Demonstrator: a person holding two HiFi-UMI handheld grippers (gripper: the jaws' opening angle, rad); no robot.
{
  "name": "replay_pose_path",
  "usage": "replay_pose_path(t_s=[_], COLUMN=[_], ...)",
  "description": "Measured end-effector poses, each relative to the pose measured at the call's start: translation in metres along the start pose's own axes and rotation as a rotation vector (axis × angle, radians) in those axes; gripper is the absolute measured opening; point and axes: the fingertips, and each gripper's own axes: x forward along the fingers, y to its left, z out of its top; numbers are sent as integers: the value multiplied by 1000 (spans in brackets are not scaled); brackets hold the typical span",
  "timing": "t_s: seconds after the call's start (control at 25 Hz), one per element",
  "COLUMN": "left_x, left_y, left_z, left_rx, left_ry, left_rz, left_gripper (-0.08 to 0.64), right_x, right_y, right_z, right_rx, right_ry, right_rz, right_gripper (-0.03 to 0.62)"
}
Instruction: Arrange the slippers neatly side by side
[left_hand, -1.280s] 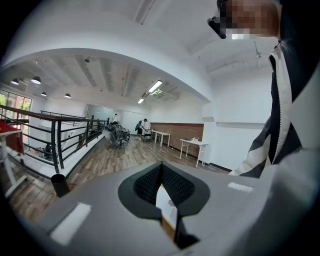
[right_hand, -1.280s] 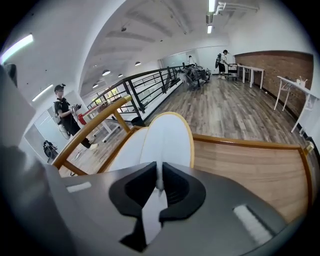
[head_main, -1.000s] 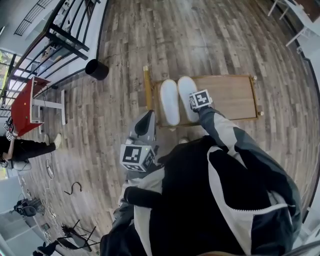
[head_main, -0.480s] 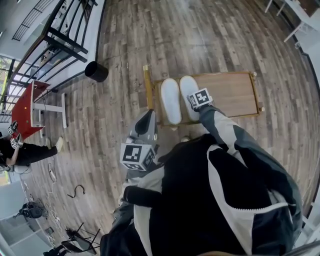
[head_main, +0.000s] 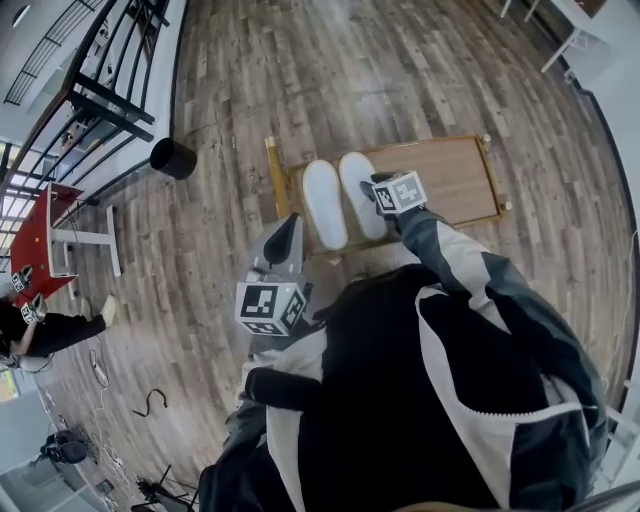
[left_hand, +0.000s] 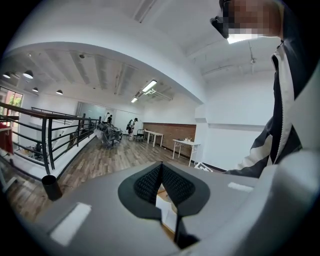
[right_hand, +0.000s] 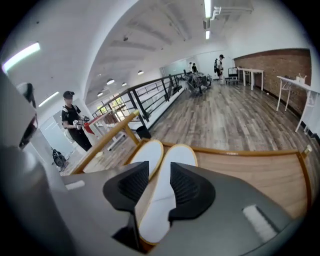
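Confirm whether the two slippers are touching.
Cannot tell: head view shows left slipper and right slipper close alongside, a thin dark line between, shadow or gap.

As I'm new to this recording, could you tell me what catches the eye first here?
A pair of white, tan-rimmed flat slippers lies side by side at the left end of a low rimmed wooden tray. The right claw hangs over the right-hand slipper, jaws apart, just having closed a little, gripping nothing.
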Motion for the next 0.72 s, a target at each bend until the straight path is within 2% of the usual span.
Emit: replay_pose_path(t_s=[0.12, 0.32, 0.36, 0.44, 0.56, 0.72], left_x=[8, 24, 26, 27, 26, 22], left_y=[0, -4, -6, -10, -15, -10], left_z=[5, 26, 29, 34, 39, 42], left_rx=[7, 30, 35, 44, 53, 49], left_ry=[-15, -59, -65, -71, -80, -89], left_rz=[-17, -39, -43, -47, -49, -27], left_gripper=[12, 12, 12, 12, 12, 12], right_x=[-44, -132, -149, -182, -217, -232], right_y=[27, 81, 92, 113, 130, 138], right_z=[49, 118, 126, 133, 135, 130], right_rx=[-24, -189, -214, -257, -321, -374], right_ry=[-172, -400, -443, -522, -607, -636], right_rz=[75, 142, 156, 179, 159, 123], right_gripper=[91, 3, 3, 3, 2, 2])
